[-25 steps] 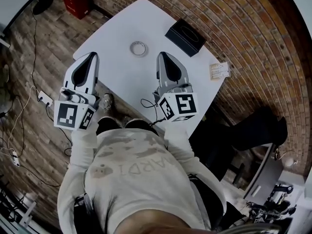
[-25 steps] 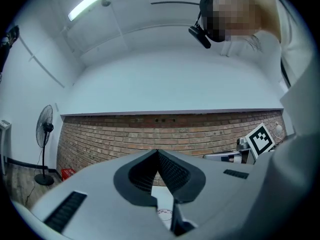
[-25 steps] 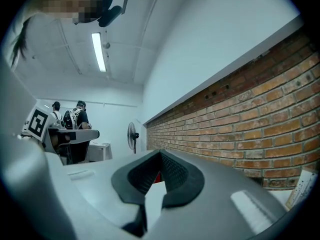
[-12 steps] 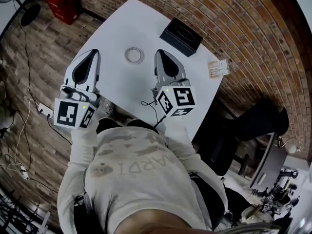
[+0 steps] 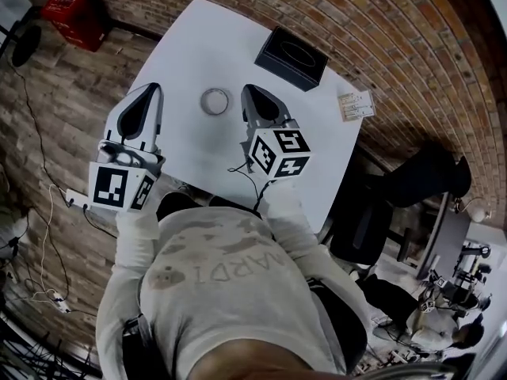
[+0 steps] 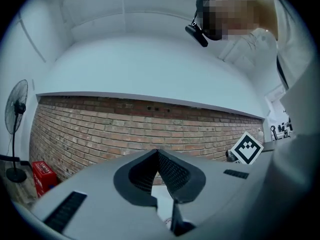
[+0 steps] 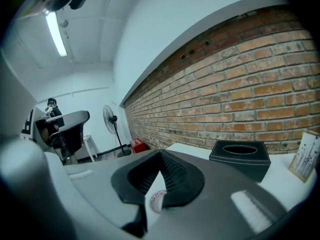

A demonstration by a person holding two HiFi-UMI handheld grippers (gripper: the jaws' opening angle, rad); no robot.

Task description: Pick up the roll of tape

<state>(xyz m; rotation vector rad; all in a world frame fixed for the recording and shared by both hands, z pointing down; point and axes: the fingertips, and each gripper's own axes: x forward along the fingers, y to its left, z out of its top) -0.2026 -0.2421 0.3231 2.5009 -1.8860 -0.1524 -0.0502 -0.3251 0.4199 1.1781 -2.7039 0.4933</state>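
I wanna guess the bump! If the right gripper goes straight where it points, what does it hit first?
Probably the roll of tape, just beyond the right gripper; depth is unclear.

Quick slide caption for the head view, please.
Left gripper and right gripper, fingers closed and empty, flank the roll of tape on the white table; black tissue box beyond.

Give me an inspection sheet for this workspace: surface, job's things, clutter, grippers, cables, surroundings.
Surface: white rectangular table, few things on it.
Job's things: pale ring-shaped roll of tape, lying flat, not held, nearer the right gripper.
Clutter: black tissue box; small printed card near the table edge.
Grippers: left gripper shut, empty; right gripper shut, empty.
Cables: white power strip with cables on the floor; thin black cable below the right gripper.
Surroundings: brick wall, red crate, black office chair.
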